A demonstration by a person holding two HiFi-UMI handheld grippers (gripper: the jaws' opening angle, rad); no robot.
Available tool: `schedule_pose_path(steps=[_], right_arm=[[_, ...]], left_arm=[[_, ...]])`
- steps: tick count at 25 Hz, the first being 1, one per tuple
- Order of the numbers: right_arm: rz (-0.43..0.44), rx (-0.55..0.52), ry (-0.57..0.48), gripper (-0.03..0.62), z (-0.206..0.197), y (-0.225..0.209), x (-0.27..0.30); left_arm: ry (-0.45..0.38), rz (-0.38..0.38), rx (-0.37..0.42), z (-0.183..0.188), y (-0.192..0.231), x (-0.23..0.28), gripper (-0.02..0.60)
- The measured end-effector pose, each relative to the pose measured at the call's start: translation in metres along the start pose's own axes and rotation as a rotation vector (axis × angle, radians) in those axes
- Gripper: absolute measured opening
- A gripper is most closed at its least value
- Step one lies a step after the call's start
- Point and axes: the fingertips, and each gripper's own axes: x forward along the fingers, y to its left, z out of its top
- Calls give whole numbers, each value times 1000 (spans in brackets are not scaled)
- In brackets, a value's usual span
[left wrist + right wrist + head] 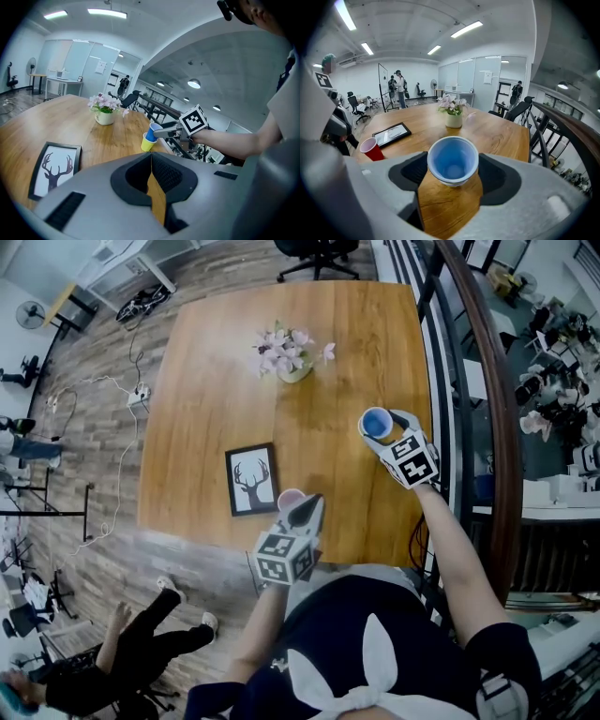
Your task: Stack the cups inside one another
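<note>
My right gripper is shut on a blue cup near the table's right edge. In the left gripper view the blue cup sits inside a yellow cup standing on the table, with the right gripper at its rim. A red cup stands upright near the front edge, just beside my left gripper. The left jaws are shut, with only a thin sliver of table showing between them and nothing held.
On the wooden table, a framed deer picture lies left of the red cup. A vase of pink flowers stands near the far side. A curved railing runs along the right. A person sits on the floor at lower left.
</note>
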Motion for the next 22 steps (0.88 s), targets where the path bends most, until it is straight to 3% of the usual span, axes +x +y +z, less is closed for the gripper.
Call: schedule_pose_path(steps=[22], right_arm=[[21,-7,0,337,-7,-3,10]], left_arm=[[7,39,-24,-9,-1,0,20]])
